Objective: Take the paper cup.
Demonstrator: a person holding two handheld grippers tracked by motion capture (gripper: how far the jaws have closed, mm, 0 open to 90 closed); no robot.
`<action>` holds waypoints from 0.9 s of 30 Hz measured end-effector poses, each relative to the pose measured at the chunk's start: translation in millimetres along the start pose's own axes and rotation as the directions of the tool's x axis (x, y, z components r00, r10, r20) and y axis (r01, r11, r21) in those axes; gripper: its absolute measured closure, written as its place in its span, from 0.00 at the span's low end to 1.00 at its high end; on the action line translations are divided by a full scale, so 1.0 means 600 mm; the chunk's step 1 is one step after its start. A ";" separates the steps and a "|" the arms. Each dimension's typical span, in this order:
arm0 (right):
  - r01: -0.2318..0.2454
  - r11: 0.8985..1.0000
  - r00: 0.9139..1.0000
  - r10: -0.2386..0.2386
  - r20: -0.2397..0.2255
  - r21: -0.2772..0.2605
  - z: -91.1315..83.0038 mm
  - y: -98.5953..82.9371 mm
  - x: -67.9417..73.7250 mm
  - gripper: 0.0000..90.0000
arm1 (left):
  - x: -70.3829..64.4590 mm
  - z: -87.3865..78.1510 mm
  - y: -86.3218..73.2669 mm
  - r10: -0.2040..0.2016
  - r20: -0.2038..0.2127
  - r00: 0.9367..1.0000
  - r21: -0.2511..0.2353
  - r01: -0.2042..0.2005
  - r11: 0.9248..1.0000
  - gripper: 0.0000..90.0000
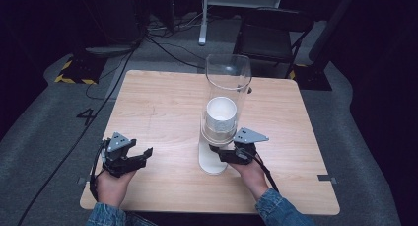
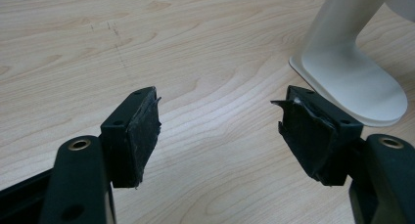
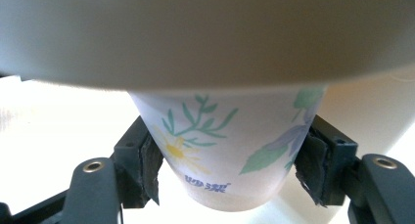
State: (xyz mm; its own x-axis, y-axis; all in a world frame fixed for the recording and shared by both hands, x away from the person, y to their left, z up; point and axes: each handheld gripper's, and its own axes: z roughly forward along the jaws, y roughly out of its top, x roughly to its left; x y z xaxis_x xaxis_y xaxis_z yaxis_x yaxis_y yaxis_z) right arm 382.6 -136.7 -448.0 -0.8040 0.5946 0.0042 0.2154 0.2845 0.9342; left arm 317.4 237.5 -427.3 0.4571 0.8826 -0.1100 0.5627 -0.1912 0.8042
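Cup (image 3: 230, 150): flower print, blue lettering, unreadable; your right gripper (image 3: 227, 160) fingers clasp its sides.
Left gripper (image 2: 220, 131): your fingers wide, over table (image 2: 195, 53).

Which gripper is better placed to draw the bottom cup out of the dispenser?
Right. The right gripper already has its fingers closed on both sides of the flowered paper cup under the dispenser. The left gripper sits open, off to the side, holding nothing.
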 end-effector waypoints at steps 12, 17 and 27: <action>-0.022 1.000 1.000 0.022 -0.014 -0.013 0.001 -0.004 0.001 0.38 | 0.000 0.001 0.000 -0.002 -0.001 1.000 0.002 0.002 1.000 0.34; -0.049 0.999 0.997 0.049 -0.052 -0.002 0.005 -0.006 0.002 0.38 | 0.000 0.002 0.000 -0.002 0.003 1.000 0.004 0.002 1.000 0.34; -0.050 0.998 0.997 0.052 -0.051 0.025 0.009 -0.015 -0.001 0.38 | 0.002 0.001 -0.001 -0.002 -0.003 1.000 0.001 0.002 1.000 0.34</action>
State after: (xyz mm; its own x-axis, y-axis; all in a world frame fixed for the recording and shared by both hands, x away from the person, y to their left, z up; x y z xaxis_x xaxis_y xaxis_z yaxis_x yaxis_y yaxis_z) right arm 384.1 -135.3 -458.1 -0.8191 0.5693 0.0706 0.2692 0.2729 0.9236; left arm 318.1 238.6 -428.6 0.4541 0.8841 -0.1103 0.5644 -0.1897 0.8034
